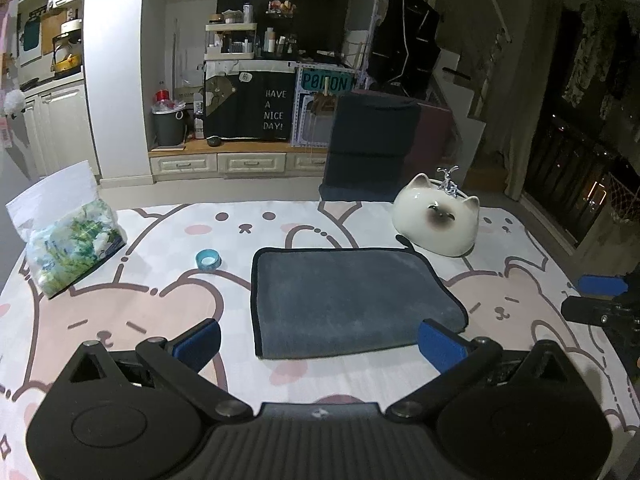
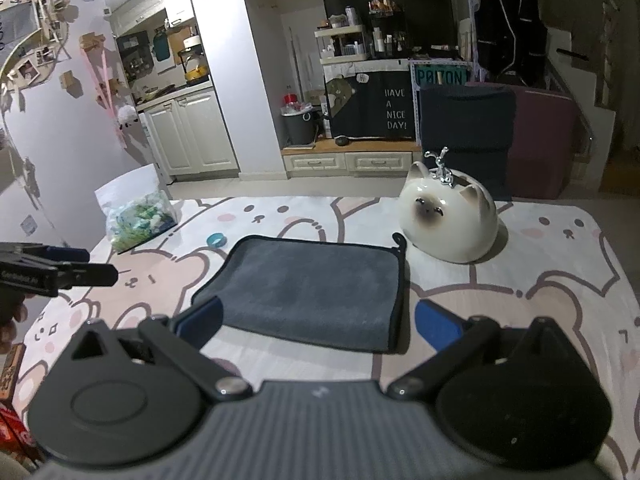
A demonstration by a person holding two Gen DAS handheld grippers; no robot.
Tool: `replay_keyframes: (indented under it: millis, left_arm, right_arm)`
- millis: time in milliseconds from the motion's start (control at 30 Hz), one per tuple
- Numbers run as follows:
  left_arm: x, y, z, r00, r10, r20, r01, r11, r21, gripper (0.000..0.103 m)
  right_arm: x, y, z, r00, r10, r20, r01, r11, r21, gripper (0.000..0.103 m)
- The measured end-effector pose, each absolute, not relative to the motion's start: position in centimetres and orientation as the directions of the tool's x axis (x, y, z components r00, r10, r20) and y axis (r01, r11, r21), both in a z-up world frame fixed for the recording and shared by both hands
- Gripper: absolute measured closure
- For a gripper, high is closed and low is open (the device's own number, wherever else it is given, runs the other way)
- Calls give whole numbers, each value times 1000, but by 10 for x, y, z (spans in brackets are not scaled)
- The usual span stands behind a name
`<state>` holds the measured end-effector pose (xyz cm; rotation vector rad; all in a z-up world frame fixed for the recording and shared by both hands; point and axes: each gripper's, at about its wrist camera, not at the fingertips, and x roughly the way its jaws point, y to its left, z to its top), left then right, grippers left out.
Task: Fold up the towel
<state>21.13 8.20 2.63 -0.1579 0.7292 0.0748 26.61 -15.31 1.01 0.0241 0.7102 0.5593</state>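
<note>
A grey towel (image 1: 348, 300) with dark trim lies folded flat on the cartoon-print tablecloth (image 1: 120, 320); it also shows in the right wrist view (image 2: 308, 288). My left gripper (image 1: 320, 344) is open and empty, hovering just short of the towel's near edge, with blue pads (image 1: 198, 344) spread wider than the towel. My right gripper (image 2: 316, 324) is open and empty above the towel's near edge. The right gripper shows at the right edge of the left wrist view (image 1: 600, 300), and the left gripper at the left edge of the right wrist view (image 2: 60, 266).
A white ceramic cat (image 1: 436, 220) stands just behind the towel's far right corner, also in the right wrist view (image 2: 450, 220). A blue tape roll (image 1: 207, 259) and a plastic bag of green-white items (image 1: 68, 248) lie to the left. A dark chair (image 1: 370, 144) stands behind the table.
</note>
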Motion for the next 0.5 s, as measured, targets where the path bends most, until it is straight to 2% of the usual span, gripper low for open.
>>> replay_keyframes:
  millis: [500]
  left_arm:
    - [133,54,44,778,40,-626,-137,985,-107,0]
  right_arm:
    - [192,-175,23,656,503,-563,-482,853,201,0]
